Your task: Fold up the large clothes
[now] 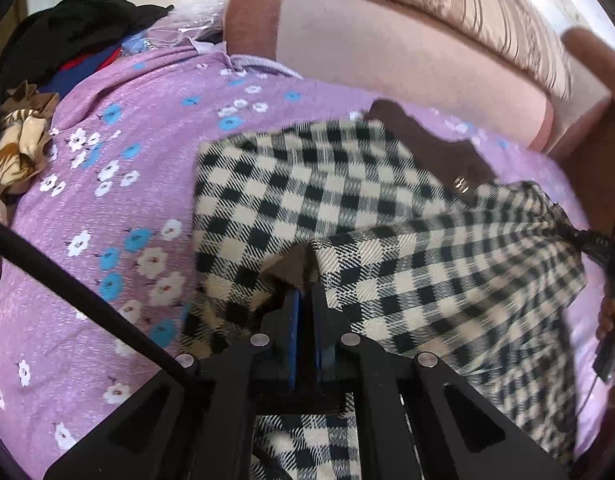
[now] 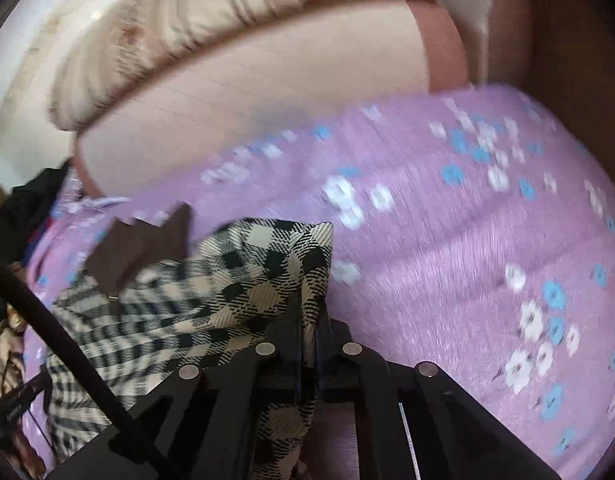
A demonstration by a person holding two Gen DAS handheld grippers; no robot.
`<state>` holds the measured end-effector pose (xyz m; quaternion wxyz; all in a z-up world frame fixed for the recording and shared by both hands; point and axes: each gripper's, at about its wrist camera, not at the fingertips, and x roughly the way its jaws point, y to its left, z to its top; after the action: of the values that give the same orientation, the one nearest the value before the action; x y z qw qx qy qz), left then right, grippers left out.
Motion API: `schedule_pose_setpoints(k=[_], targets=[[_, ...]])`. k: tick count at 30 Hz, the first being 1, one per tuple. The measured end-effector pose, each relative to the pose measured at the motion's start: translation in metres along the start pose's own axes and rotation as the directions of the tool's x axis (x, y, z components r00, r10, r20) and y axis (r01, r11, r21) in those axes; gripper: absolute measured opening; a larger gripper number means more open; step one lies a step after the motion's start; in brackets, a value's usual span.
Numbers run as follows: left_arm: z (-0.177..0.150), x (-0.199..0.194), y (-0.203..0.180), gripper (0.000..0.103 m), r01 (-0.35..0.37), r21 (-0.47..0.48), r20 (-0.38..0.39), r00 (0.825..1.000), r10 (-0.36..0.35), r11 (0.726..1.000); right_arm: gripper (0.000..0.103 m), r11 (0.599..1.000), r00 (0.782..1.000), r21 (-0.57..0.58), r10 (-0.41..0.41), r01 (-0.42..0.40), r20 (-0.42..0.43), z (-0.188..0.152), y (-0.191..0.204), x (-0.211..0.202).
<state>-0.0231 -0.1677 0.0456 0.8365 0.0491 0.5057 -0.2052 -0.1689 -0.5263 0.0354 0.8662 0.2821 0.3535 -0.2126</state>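
A black-and-cream checked garment (image 1: 307, 200) with a brown lining (image 1: 439, 152) is spread on a bed covered by a purple floral sheet (image 1: 139, 128). In the left wrist view, the left tongs (image 1: 306, 300) are closed on a fold of the garment at 6 o'clock, the fabric bunched at the tips. In the right wrist view, the right tongs (image 2: 309, 320) are clamped on another edge of the garment, which is draped over them and trails toward 8 o'clock. A pink headboard (image 1: 387, 52) is seen at 12 o'clock, and a pile of dark clothes (image 1: 75, 28) at 10 o'clock.
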Motion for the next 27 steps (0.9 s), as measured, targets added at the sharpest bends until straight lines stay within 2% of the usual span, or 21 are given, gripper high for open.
schedule_pose_setpoints(k=[2, 3, 4, 5, 6, 7, 8, 11, 13, 14, 16, 17, 18, 19, 20, 21, 23, 25, 26, 27], targets=[[-0.001, 0.011, 0.001, 0.006, -0.019, -0.007, -0.016, 1.0, 0.019, 1.0, 0.005, 0.999, 0.999, -0.007, -0.035, 0.035, -0.033, -0.005, 0.003, 0.012], [-0.002, 0.013, 0.005, 0.006, -0.011, -0.027, -0.018, 1.0, 0.01, 1.0, 0.008, 1.0, 0.999, 0.001, -0.024, 0.024, -0.037, -0.005, 0.004, 0.011], [-0.001, 0.013, 0.008, 0.006, -0.001, -0.04, -0.016, 1.0, 0.001, 0.999, 0.009, 0.999, 0.999, 0.044, 0.024, -0.022, -0.042, -0.005, -0.001, 0.002], [0.0, 0.01, 0.01, 0.009, 0.002, -0.051, -0.014, 1.0, -0.003, 0.999, 0.031, 0.995, 0.997, 0.076, 0.062, -0.059, -0.048, -0.005, -0.006, -0.005], [0.001, 0.008, 0.012, 0.014, 0.0, -0.055, -0.009, 1.0, -0.001, 0.998, 0.068, 0.99, 0.993, 0.107, 0.103, -0.097, -0.054, -0.006, -0.012, -0.015], [0.002, 0.006, 0.012, 0.016, -0.003, -0.058, -0.001, 1.0, 0.003, 0.998, 0.081, 0.983, 0.989, 0.135, 0.136, -0.128, -0.052, -0.01, -0.017, -0.025], [0.002, 0.004, 0.013, 0.021, -0.007, -0.061, 0.009, 1.0, 0.007, 0.998, 0.086, 0.977, 0.986, 0.15, 0.159, -0.151, -0.044, -0.017, -0.021, -0.037], [0.002, 0.005, 0.011, 0.034, -0.004, -0.066, 0.013, 1.0, 0.005, 0.998, 0.085, 0.974, 0.971, 0.102, 0.211, -0.2, -0.114, -0.039, -0.014, -0.043], [-0.002, 0.008, 0.007, 0.039, -0.021, -0.044, 0.006, 1.0, 0.021, 0.999, 0.066, 0.984, 0.972, 0.043, 0.176, -0.171, -0.156, -0.054, -0.005, -0.032], [-0.003, 0.01, 0.004, 0.041, -0.032, -0.026, 0.002, 0.999, 0.032, 0.999, 0.033, 0.988, 0.969, 0.004, 0.151, -0.153, -0.194, -0.062, 0.0, -0.021], [-0.009, 0.009, -0.003, 0.043, -0.059, 0.017, 0.007, 0.998, 0.059, 0.998, 0.018, 0.992, 0.974, -0.056, 0.101, -0.114, -0.205, -0.07, 0.007, -0.019], [-0.009, 0.008, -0.005, 0.047, -0.07, 0.03, 0.009, 0.998, 0.069, 0.997, 0.011, 0.991, 0.978, -0.122, 0.032, -0.058, -0.205, -0.074, 0.01, -0.023], [-0.01, 0.008, -0.006, 0.057, -0.076, 0.035, 0.007, 0.997, 0.076, 0.996, 0.005, 0.986, 0.979, -0.161, -0.003, -0.03, -0.202, -0.077, 0.011, -0.025], [-0.011, 0.008, -0.005, 0.061, -0.079, 0.034, 0.005, 0.997, 0.079, 0.996, 0.005, 0.985, 0.978, -0.17, -0.037, 0.002, -0.204, -0.079, 0.006, -0.024], [-0.011, 0.009, -0.005, 0.062, -0.078, 0.029, 0.003, 0.997, 0.078, 0.996, 0.005, 0.991, 0.978, -0.136, -0.029, 0.001, -0.205, -0.08, -0.002, -0.025], [-0.011, 0.01, -0.004, 0.062, -0.078, 0.02, 0.001, 0.997, 0.078, 0.997, 0.005, 0.997, 0.979, -0.075, 0.017, -0.033, -0.202, -0.079, -0.011, -0.029], [-0.01, 0.006, -0.002, 0.062, -0.07, 0.001, 0.005, 0.998, 0.07, 0.998, 0.008, 0.999, 0.987, 0.007, 0.05, -0.05, -0.153, -0.072, -0.02, -0.043], [-0.008, -0.001, 0.002, 0.062, -0.051, -0.029, 0.022, 0.998, 0.052, 0.998, 0.043, 0.991, 0.987, 0.072, 0.121, -0.114, -0.101, -0.066, -0.02, -0.058], [-0.009, -0.004, 0.002, 0.062, -0.048, -0.036, 0.03, 0.998, 0.049, 0.998, 0.072, 0.984, 0.983, 0.093, 0.16, -0.152, -0.088, -0.064, -0.018, -0.061], [-0.008, -0.007, 0.003, 0.062, -0.048, -0.044, 0.041, 0.998, 0.05, 0.998, 0.076, 0.974, 0.976, 0.115, 0.206, -0.197, -0.074, -0.061, -0.015, -0.062]])
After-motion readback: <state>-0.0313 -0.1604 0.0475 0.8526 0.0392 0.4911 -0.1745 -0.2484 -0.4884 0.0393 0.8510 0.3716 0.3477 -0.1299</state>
